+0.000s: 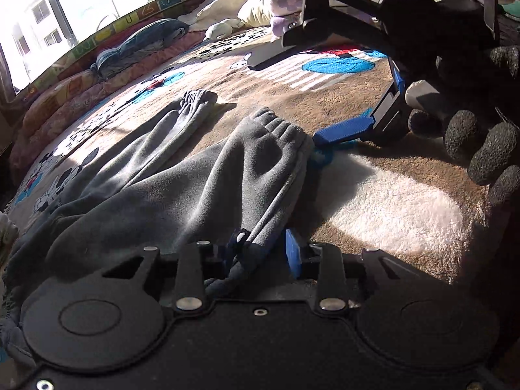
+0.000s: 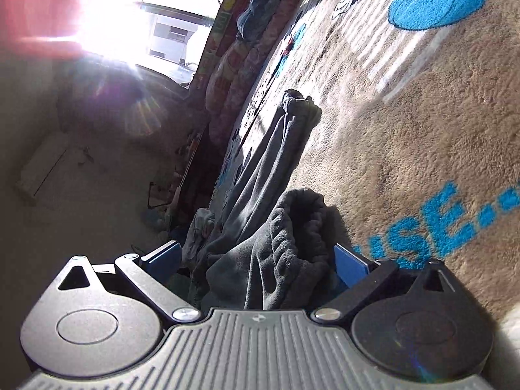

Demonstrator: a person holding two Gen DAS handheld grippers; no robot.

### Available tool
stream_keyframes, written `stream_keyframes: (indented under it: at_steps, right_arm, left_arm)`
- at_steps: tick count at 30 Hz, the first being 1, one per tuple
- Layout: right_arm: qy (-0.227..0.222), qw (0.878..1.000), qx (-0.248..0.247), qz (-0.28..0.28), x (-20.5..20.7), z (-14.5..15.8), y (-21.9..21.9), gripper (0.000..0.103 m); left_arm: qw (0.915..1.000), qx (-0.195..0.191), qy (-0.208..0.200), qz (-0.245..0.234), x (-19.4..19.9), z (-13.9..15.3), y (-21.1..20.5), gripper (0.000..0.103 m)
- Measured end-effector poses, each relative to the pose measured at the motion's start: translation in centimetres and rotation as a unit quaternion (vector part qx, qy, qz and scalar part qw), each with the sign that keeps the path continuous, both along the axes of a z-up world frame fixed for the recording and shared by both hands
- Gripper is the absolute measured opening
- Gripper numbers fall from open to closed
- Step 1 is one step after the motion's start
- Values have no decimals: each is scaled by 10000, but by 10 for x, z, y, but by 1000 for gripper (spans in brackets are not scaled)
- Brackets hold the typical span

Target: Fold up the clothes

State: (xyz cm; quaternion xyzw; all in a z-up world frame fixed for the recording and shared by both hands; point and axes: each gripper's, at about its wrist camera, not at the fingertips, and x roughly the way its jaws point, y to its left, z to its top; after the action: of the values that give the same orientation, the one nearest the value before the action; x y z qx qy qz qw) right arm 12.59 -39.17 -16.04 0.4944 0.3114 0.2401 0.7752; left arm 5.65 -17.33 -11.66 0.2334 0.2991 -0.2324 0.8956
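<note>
Blanket: tan, cartoon-printed, covered the bed; blue lettering appeared in the right wrist view only.
Grey trousers: lay on the blanket, both legs running away from the cameras.
Gloved hand: seen in the left wrist view only, carrying the right gripper.
Left gripper: narrow, blue pads pinching the trouser fabric.
Right gripper: fairly wide, bunched cuff between its pads; grip could not be confirmed.

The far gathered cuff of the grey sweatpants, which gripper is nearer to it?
Right. The right gripper sits at the near cuff, beside the far cuff; the left gripper holds the grey sweatpants lower down.
</note>
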Motion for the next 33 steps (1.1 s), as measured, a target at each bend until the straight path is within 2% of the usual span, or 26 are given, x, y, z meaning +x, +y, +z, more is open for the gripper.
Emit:
stream_keyframes:
  at_steps: [2, 5, 8, 10, 12, 13, 16, 18, 20, 21, 24, 27, 29, 30, 31, 33]
  right_arm:
    - [-22, 9997, -239, -22, 1, 2, 7, 96]
    - [-64, 9981, -612, -94, 3, 5, 18, 94]
    - [-101, 9962, -840, -205, 4, 6, 27, 94]
    - [-79, 9956, -862, -352, 3, 6, 32, 94]
    - [-18, 9960, -742, -497, 3, 4, 33, 93]
    - [34, 9961, -669, -576, 3, 3, 33, 93]
    - [276, 9957, -420, -780, 3, -1, 32, 85]
    - [439, 9953, -151, -852, 1, -5, 29, 79]
    - [621, 9939, 95, -909, -2, -11, 27, 72]
    - [716, 9928, 213, -934, -3, -14, 27, 67]
    - [969, 9894, 471, -974, -3, -20, 26, 65]
    - [1132, 9884, 349, -946, 7, -16, 32, 74]
    - [1228, 9868, 352, -995, 15, -11, 39, 86]
    - [1266, 9863, 338, -1005, 19, -9, 42, 95]
    - [1308, 9855, 289, -1044, 22, -7, 46, 99]
    - [1374, 9835, 124, -1168, 27, -4, 52, 98]
  left_arm:
    - [9993, -365, 110, -11, -8, 8, 12, 46]
    - [9940, -949, 312, 440, -9, 20, 46, 46]
    - [9761, -1700, 511, 1254, -5, 32, 98, 46]
    - [9593, -2112, 529, 1798, -5, 37, 132, 46]
    - [9333, -2550, 525, 2472, -8, 40, 173, 48]
    - [9176, -2772, 541, 2796, -8, 39, 192, 49]
    - [8608, -3482, 634, 3658, -8, 34, 248, 55]
    - [8298, -3866, 721, 3960, -8, 28, 275, 57]
    - [8072, -4159, 809, 4109, -5, 21, 295, 57]
    - [7995, -4283, 838, 4128, -3, 18, 301, 57]
    - [7850, -4524, 881, 4139, 4, 10, 315, 58]
    - [7695, -4808, 929, 4100, 8, -1, 325, 59]
    - [7669, -4895, 914, 4047, 11, -2, 328, 60]
    - [7683, -4895, 905, 4025, 13, -1, 328, 61]
    - [7699, -4890, 895, 4002, 15, 0, 328, 62]
    - [7692, -4923, 906, 3972, 18, 0, 331, 64]
